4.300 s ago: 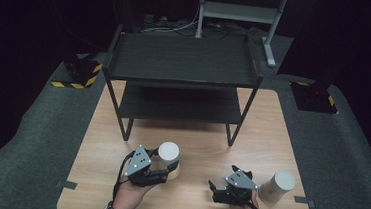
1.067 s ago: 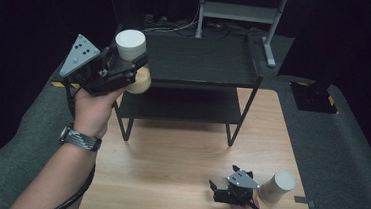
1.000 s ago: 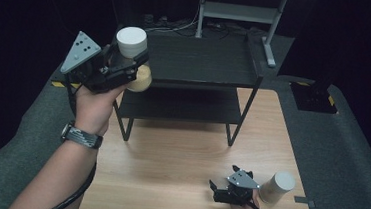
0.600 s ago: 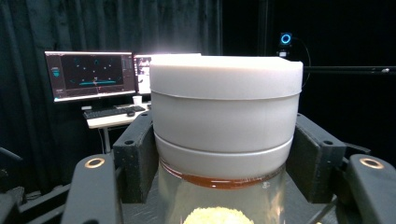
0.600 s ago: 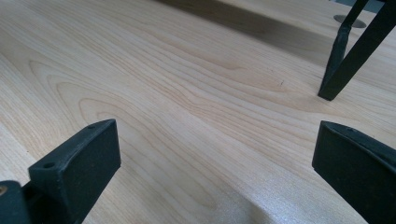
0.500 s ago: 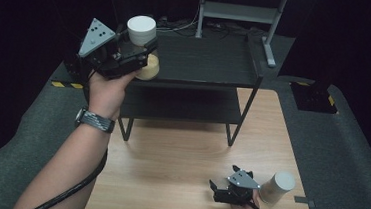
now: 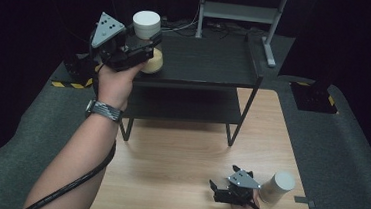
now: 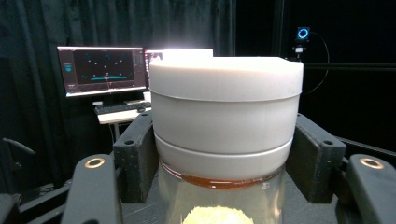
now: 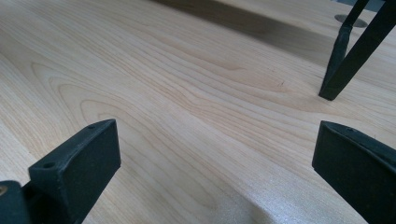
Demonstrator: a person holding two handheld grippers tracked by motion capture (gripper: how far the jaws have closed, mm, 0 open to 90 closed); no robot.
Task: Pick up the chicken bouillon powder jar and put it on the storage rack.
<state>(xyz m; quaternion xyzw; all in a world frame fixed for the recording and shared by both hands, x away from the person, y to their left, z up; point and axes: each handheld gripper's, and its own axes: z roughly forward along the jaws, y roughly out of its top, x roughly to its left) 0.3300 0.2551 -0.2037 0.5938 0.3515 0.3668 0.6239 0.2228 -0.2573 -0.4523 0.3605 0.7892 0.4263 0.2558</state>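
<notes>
My left gripper (image 7: 145, 43) is shut on a clear jar (image 7: 148, 39) with a white lid and yellow contents, held up over the left end of the black shelf's top (image 7: 202, 60). In the left gripper view both jaws press the jar (image 8: 226, 135) just under its white lid, with yellow grains at the bottom. My right gripper (image 7: 217, 189) rests open on the wooden table (image 7: 179, 159) near the front right; its own view has bare wood between the wide-apart jaws (image 9: 215, 158). A second white-lidded jar (image 7: 277, 187) stands just right of it.
The black two-tier shelf (image 7: 183, 102) stands across the back half of the table, and one of its legs (image 9: 348, 56) is ahead of the right gripper. Grey carpet (image 7: 350, 147) surrounds the table. Monitors (image 8: 100, 70) glow behind the held jar.
The left hand lifted the jar off the table front, raised it to the shelf's top level, then carried it rightward and farther back over the shelf's left end. The right gripper stayed put.
</notes>
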